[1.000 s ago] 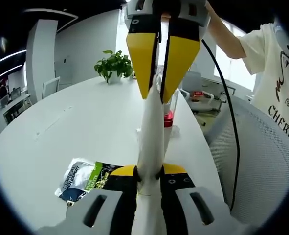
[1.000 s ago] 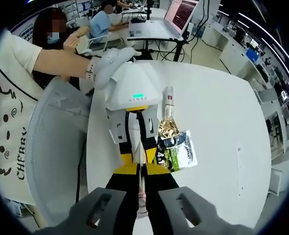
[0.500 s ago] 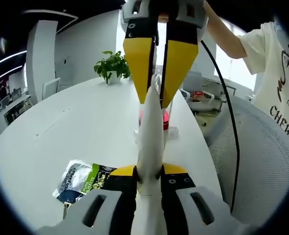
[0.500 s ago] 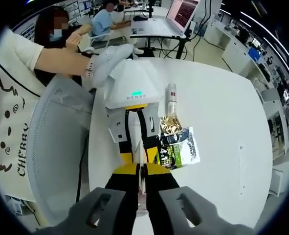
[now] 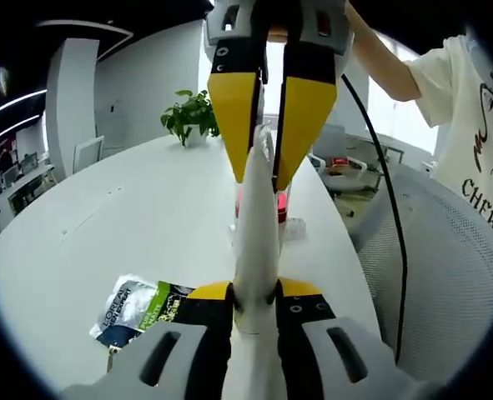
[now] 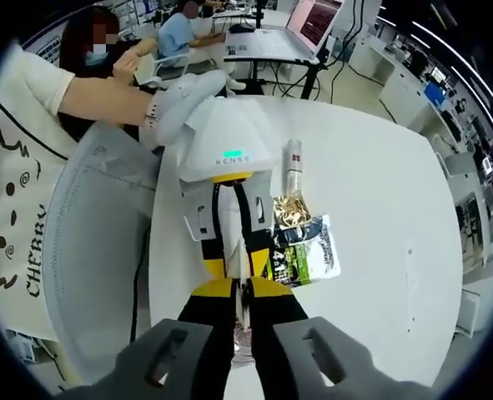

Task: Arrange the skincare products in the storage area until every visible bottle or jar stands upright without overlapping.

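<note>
A white tube [image 5: 257, 242] is stretched between both grippers above the white table [image 5: 146, 217]. My left gripper [image 5: 254, 293] is shut on its near end. My right gripper [image 5: 261, 177] comes down from the top of the left gripper view, its yellow jaws shut on the far end. In the right gripper view my right gripper [image 6: 243, 287] meets the left gripper [image 6: 237, 267] tip to tip, with the tube [image 6: 234, 237] between them. A clear bottle [image 6: 292, 167] with a red band lies on the table beyond; it shows as a pink patch [image 5: 281, 204] behind the tube.
A green and black sachet [image 6: 304, 250] lies on the table beside a gold patch [image 6: 288, 212], also seen at lower left as the sachet [image 5: 142, 304]. A potted plant [image 5: 192, 112] stands at the far edge. A mesh chair [image 6: 96, 250] and a person's sleeve [image 5: 471, 150] are close.
Both grippers keep their hold on the tube. The views have shifted slightly; the right gripper sits a little higher in the left gripper view.
</note>
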Motion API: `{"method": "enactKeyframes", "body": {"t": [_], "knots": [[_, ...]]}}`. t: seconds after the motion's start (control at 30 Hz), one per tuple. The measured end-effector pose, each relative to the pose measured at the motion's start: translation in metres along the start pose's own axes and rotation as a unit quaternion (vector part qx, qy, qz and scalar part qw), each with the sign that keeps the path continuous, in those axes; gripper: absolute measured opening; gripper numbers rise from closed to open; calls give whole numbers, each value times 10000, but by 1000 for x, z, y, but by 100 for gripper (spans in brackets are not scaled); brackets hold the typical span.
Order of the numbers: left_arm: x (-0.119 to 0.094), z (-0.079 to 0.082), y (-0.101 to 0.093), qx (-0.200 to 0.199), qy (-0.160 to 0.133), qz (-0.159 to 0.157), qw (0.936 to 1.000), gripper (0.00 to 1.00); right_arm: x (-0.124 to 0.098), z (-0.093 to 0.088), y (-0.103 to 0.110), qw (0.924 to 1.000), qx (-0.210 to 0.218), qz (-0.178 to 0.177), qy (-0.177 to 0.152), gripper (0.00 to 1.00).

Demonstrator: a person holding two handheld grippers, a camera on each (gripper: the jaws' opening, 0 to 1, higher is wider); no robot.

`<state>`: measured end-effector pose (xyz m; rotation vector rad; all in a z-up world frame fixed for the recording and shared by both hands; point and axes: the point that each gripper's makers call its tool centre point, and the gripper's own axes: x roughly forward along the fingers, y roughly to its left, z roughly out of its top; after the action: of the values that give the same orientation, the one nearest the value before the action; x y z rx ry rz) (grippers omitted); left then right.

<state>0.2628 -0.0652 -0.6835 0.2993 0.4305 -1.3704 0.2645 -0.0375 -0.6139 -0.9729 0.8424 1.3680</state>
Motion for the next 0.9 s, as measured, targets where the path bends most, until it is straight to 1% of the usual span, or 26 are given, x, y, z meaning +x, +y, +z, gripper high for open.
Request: {"method": "enactKeyframes", "body": {"t": [0.13, 0.23, 0.33, 0.47, 0.53, 0.6, 0.67, 0.77, 0.87, 0.9], "knots": [[0, 1, -2, 71, -4, 7, 10000, 18, 0, 0, 1, 10000, -15, -9, 5, 7], [1, 3, 2, 104, -39, 46, 9999, 20, 2, -2, 4, 10000, -33, 11, 33, 14], [0, 4, 3, 115, -70, 57, 9999, 22, 3, -4, 1, 9999, -58, -78, 97, 16], [-1, 6, 2, 160, -61, 56, 9998, 24, 3, -4, -3, 9998, -47, -186, 77, 25], [-2, 6, 3, 173, -51, 63, 9998, 25, 2, -5, -3, 9997, -29, -225, 85, 27], [-4, 6, 3, 185, -32, 53, 9998, 27, 2, -6, -3, 9997, 38, -243, 72, 28], [-7, 7, 2, 205, -12, 56, 9998, 29, 2, -6, -4, 9997, 75, -242, 46, 33], [-13, 12, 3, 208, 6, 183, 9996, 30, 2, -7, -6, 9994, 107, -330, 31, 37], [-19, 13, 1, 48, 57, 234, 9997, 36, 0, -9, -8, 9991, 103, -403, 18, 42], [-20, 13, 1, 69, 57, 239, 9997, 37, 0, -9, -8, 9990, 104, -424, 16, 43]]}}
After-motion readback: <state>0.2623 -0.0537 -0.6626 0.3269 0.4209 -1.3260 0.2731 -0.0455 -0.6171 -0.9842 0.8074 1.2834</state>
